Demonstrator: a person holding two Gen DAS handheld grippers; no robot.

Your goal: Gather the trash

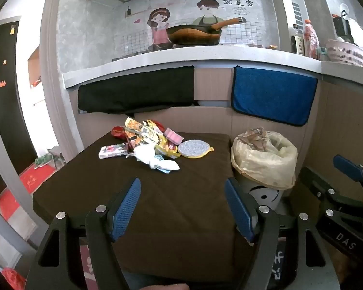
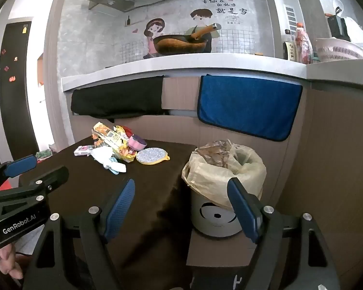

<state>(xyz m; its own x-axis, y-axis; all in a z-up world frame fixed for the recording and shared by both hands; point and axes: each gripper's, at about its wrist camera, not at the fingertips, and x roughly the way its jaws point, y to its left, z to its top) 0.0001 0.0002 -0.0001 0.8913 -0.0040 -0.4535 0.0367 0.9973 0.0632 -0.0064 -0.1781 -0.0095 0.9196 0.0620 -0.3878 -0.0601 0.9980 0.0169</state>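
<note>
Trash pile (image 1: 145, 142) dead ahead of left gripper (image 1: 182, 207), nearer than right gripper (image 2: 180, 207); bin (image 2: 223, 181) right. Both jaws wide open, empty.

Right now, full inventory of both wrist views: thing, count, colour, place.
table: 1, dark brown cover, centre
wrapper pile: several, yellow and red, far end of table
white tissue: 1 crumpled, in front of the pile
small box: 1, white and pink, left of the tissue
round pad: 1, pale blue with yellow rim, right of the pile
trash bin: 1, white, yellowish liner, right of table
blue towel: 1, hanging under counter
black cloth: 1, hanging under counter
wok: 1, dark, on counter
left gripper: open, empty
right gripper: open, empty
</note>
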